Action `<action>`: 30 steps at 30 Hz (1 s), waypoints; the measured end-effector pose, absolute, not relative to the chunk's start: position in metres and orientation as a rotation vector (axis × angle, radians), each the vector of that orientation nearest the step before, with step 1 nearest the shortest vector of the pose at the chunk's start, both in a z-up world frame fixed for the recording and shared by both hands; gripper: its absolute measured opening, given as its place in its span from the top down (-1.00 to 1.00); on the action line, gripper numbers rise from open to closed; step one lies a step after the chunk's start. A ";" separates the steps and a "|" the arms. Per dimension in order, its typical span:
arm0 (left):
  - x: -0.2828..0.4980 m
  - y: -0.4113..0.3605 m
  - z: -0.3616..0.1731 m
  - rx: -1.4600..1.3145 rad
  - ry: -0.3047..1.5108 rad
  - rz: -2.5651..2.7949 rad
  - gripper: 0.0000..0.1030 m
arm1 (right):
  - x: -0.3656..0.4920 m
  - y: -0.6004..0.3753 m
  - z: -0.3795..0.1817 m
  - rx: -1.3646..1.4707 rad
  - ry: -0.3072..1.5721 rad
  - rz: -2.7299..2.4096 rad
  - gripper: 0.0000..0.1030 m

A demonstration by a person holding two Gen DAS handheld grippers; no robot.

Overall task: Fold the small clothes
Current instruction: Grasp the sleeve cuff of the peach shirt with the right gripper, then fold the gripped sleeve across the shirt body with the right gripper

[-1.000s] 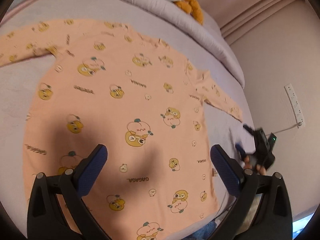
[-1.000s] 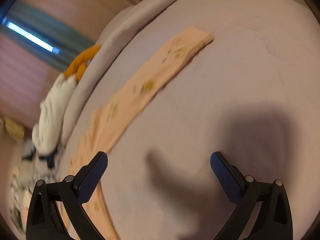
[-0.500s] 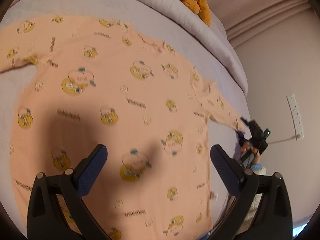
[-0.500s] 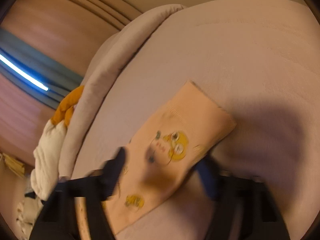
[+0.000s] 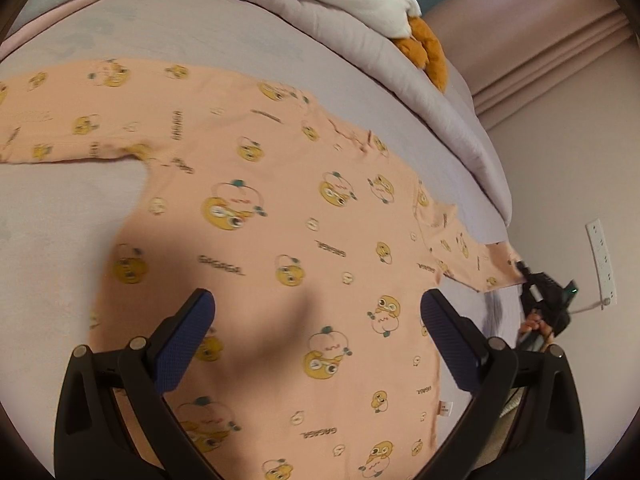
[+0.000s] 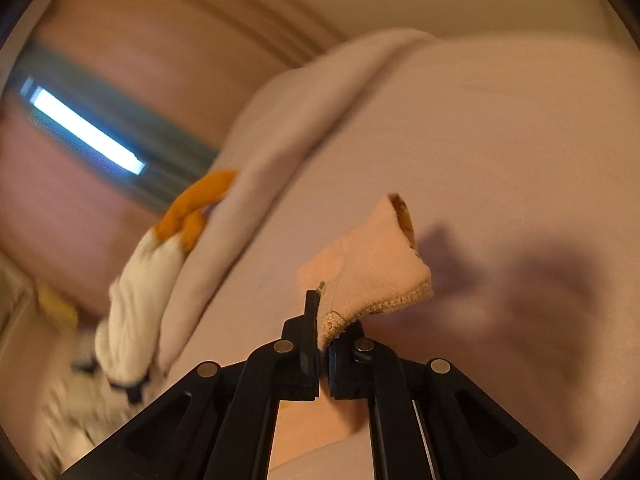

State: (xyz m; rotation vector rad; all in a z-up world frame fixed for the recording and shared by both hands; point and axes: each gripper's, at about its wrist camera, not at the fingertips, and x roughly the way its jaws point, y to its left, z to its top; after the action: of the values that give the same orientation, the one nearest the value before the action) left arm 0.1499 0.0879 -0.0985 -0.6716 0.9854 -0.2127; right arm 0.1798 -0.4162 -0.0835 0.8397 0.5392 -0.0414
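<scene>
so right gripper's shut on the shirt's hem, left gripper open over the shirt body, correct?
Not the hem. The right gripper is shut on the cuff of the shirt's sleeve, as the right wrist view shows. The left gripper is open over the shirt body, as you said.

Both hand-held grippers are built of glossy black plastic arms joined by round silver rivets. The left gripper (image 5: 318,320) carries two dark-blue, finely dimpled finger pads (image 5: 182,344). Beside the wall socket strip (image 5: 602,256), the right gripper (image 6: 322,320) shows a small green light.
</scene>
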 end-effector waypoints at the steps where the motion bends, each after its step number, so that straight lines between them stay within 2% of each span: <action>1: 0.146 0.094 -0.098 -0.682 0.978 -0.206 -0.99 | 0.185 -0.399 -0.068 0.782 0.546 -0.014 0.91; 9: 0.115 0.139 -0.095 -0.734 0.918 -0.175 -0.99 | 0.209 -0.241 0.012 0.405 0.606 0.206 0.91; 15: 0.091 0.180 -0.102 -0.788 0.876 -0.128 -0.99 | 0.217 -0.106 0.034 0.092 0.585 0.307 0.91; 19: 0.081 0.203 -0.110 -0.836 0.865 -0.097 -0.99 | 0.215 -0.013 0.005 -0.137 0.600 0.339 0.91; 25: 0.069 0.226 -0.114 -0.860 0.852 -0.050 -0.99 | 0.219 0.098 -0.096 -0.505 0.714 0.362 0.87; 26: 0.069 0.227 -0.114 -0.862 0.853 -0.045 -0.99 | 0.224 0.112 -0.116 -0.582 0.749 0.345 0.80; 28: 0.069 0.230 -0.114 -0.867 0.851 -0.042 -0.99 | 0.228 0.129 -0.138 -0.656 0.796 0.354 0.47; 30: 0.068 0.234 -0.113 -0.865 0.841 -0.040 -0.99 | 0.224 0.127 -0.140 -0.633 0.815 0.437 0.36</action>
State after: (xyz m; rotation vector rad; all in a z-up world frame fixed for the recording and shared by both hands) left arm 0.0677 0.2336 -0.1131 -0.8649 0.8407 -0.0404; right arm 0.2237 0.1269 -0.1396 -0.6326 0.8150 0.4375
